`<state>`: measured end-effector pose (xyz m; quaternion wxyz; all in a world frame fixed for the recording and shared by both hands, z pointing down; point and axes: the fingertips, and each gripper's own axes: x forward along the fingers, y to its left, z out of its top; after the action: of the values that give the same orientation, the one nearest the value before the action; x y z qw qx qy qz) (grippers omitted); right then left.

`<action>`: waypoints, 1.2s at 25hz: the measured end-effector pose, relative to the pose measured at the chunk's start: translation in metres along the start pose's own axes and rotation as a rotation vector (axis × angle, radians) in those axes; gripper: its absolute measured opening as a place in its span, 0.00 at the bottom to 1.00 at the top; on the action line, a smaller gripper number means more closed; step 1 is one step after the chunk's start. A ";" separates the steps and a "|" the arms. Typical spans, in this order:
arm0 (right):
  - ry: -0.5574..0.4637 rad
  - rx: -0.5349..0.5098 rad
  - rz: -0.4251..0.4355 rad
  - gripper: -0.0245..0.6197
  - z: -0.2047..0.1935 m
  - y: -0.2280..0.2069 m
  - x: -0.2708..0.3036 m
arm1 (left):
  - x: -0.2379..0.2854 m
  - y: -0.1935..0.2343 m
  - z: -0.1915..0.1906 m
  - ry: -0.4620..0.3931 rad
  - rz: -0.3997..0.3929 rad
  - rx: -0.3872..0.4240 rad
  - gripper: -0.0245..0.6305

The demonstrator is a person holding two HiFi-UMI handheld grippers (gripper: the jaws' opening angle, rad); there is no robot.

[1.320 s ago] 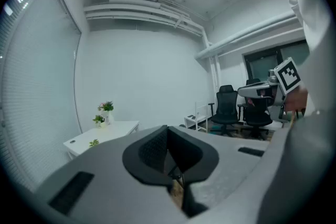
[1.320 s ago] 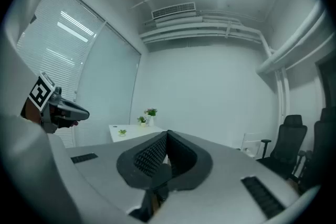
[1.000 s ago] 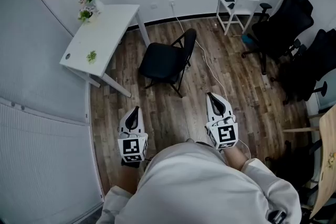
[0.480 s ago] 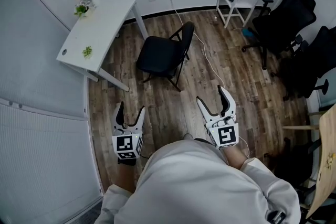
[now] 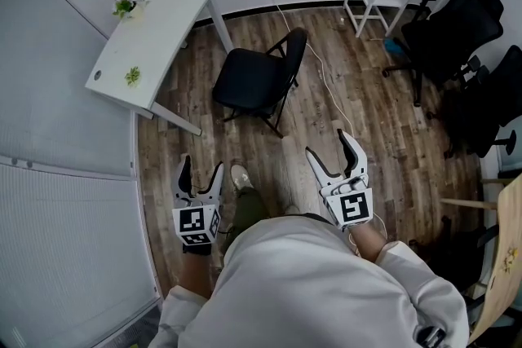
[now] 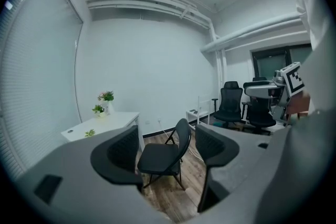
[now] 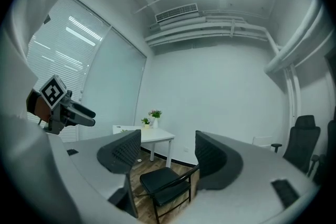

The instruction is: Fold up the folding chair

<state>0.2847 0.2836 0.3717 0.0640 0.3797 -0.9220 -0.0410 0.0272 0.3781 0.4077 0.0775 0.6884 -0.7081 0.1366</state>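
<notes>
Head view shows the approach step: black padded metal folding chair stands unfolded, far beyond left claw and right claw, both just opened, empty; next, close in

From the head view, my shirt blocks nearly all of my legs, leaving one shoe showing. The chair hides most of its own legs under the seat. The office chairs run off the right edge, and so does a wooden panel (I can't tell what it belongs to). A green speck on the table is too small to name. In the left gripper view the left fingers cover one chair foot, and my shirt walls off the right side. In the right gripper view the right fingers mask the top of the chair's back, and its feet are cut off below.
</notes>
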 end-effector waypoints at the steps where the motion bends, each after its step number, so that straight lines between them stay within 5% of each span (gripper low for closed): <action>1: -0.011 -0.004 -0.005 0.56 0.003 -0.003 0.011 | 0.009 0.006 -0.003 0.008 -0.002 -0.008 0.56; 6: 0.044 -0.023 -0.017 0.56 -0.005 -0.013 0.066 | 0.076 0.038 -0.020 0.046 -0.045 -0.039 0.56; 19: 0.104 -0.083 -0.206 0.56 0.005 -0.071 0.299 | 0.314 0.179 -0.046 0.173 -0.241 -0.020 0.56; 25: 0.162 -0.066 -0.278 0.56 -0.026 -0.113 0.368 | 0.400 0.227 -0.096 0.272 -0.259 -0.028 0.57; 30: 0.246 -0.019 -0.306 0.55 -0.081 -0.163 0.405 | 0.453 0.239 -0.158 0.406 -0.252 -0.132 0.57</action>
<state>0.1253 -0.1197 0.4669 0.1727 0.5170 -0.8383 -0.0124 -0.2410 -0.0031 0.6720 0.2796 0.7230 -0.5941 0.2148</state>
